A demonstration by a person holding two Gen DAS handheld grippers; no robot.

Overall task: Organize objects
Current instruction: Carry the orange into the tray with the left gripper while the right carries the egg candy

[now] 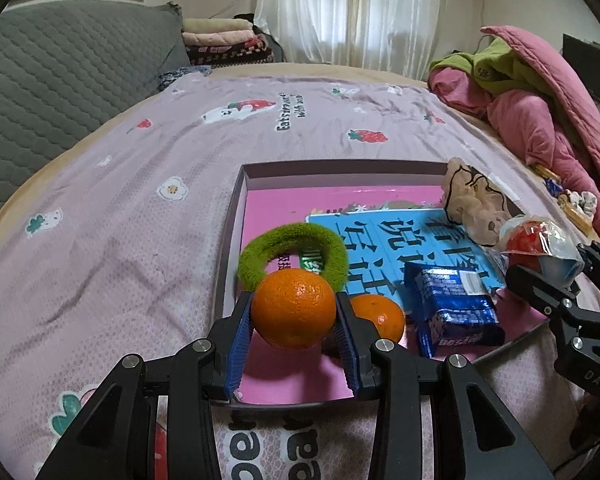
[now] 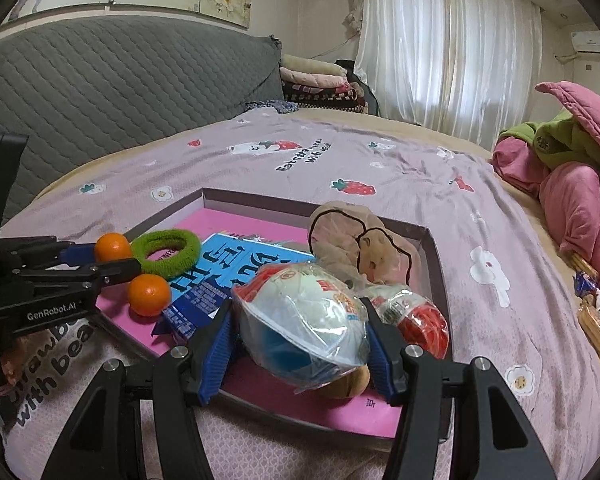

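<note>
A shallow box with a pink floor [image 1: 260,208] [image 2: 236,224] lies on the bed. My left gripper [image 1: 294,312] is shut on an orange [image 1: 293,308] [image 2: 113,247], held over the box's near left corner. A second orange [image 1: 380,318] [image 2: 149,294], a green hair scrunchie [image 1: 292,256] [image 2: 166,250], a blue book [image 1: 400,240] [image 2: 236,260], a blue snack pack [image 1: 450,306] [image 2: 196,308] and a beige plush [image 1: 474,204] [image 2: 360,244] lie in the box. My right gripper [image 2: 300,330] [image 1: 556,280] is shut on a wrapped white-and-blue ball package [image 2: 304,320] over the box's near edge. A red wrapped package [image 2: 416,316] [image 1: 528,236] lies beside it.
The bed has a lilac strawberry-print sheet [image 1: 120,220] [image 2: 500,240]. Pink and green bedding [image 1: 540,100] [image 2: 572,168] is piled at the right, with small snacks [image 2: 596,312] near it. A grey quilted headboard [image 1: 60,72] stands at the left. Folded blankets [image 1: 228,40] lie at the back.
</note>
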